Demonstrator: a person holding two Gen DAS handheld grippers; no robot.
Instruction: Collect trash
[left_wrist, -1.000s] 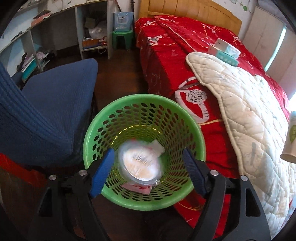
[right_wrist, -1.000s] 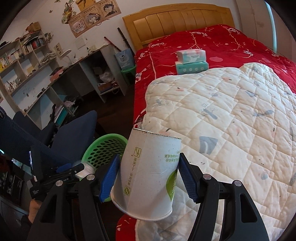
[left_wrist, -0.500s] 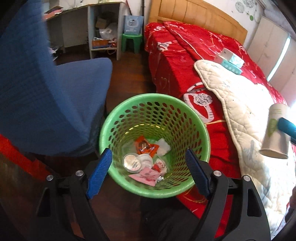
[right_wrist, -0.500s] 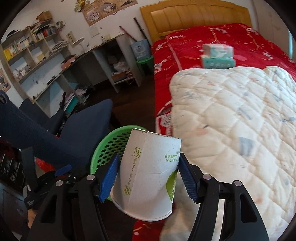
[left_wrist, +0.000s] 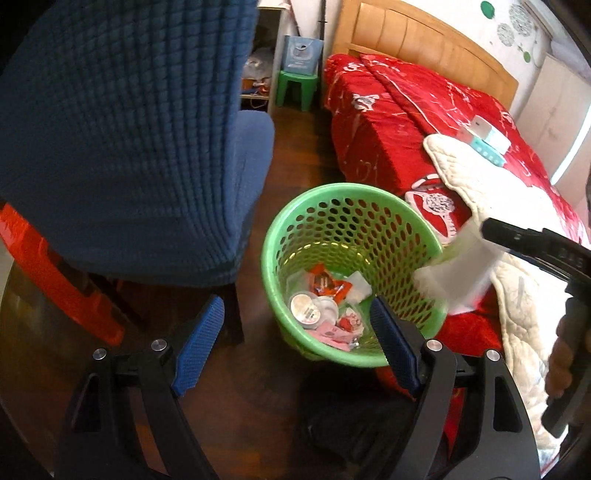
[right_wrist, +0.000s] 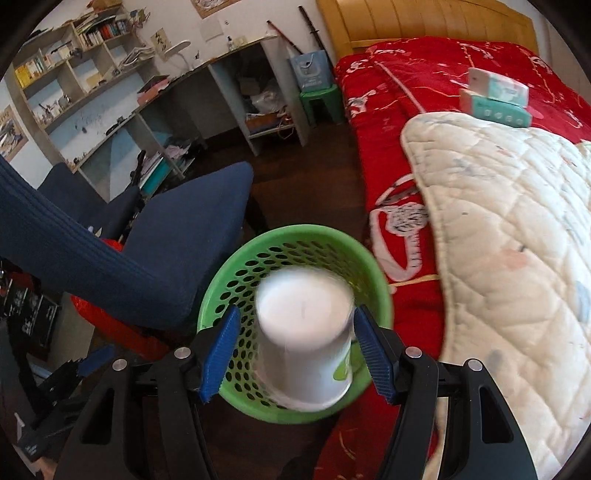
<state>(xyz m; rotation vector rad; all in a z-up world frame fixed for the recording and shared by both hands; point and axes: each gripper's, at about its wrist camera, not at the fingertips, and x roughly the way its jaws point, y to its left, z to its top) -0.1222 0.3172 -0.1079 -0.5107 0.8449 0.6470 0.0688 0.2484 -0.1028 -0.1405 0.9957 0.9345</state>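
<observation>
A green perforated basket (left_wrist: 351, 190) stands on the dark floor between a chair and a bed, with wrappers and round lids (left_wrist: 314, 310) at its bottom. My left gripper (left_wrist: 295, 302) hovers open at its near side, nothing between the blue pads. A white paper cup (right_wrist: 303, 332) with green print sits between the pads of my right gripper (right_wrist: 295, 314), which is shut on it directly above the basket (right_wrist: 295, 232). The cup is blurred and tipped, a white round end facing the camera. In the left wrist view the cup (left_wrist: 454, 284) hangs over the basket's right rim under a black finger (left_wrist: 517, 236).
A blue fabric chair (left_wrist: 129, 129) crowds the basket's left side. The bed with red cover (left_wrist: 388, 129) and white quilt (right_wrist: 517, 240) lies to the right, tissue boxes (right_wrist: 495, 96) on it. A desk with shelves (right_wrist: 221, 74) and a green stool (left_wrist: 297, 88) stand farther back. A hand (left_wrist: 561, 354) grips the right tool.
The right gripper carried the cup from over the quilt down to above the basket, and the cup tipped. The left gripper drew back leftward; the round plastic piece between its jaws now lies in the basket.
</observation>
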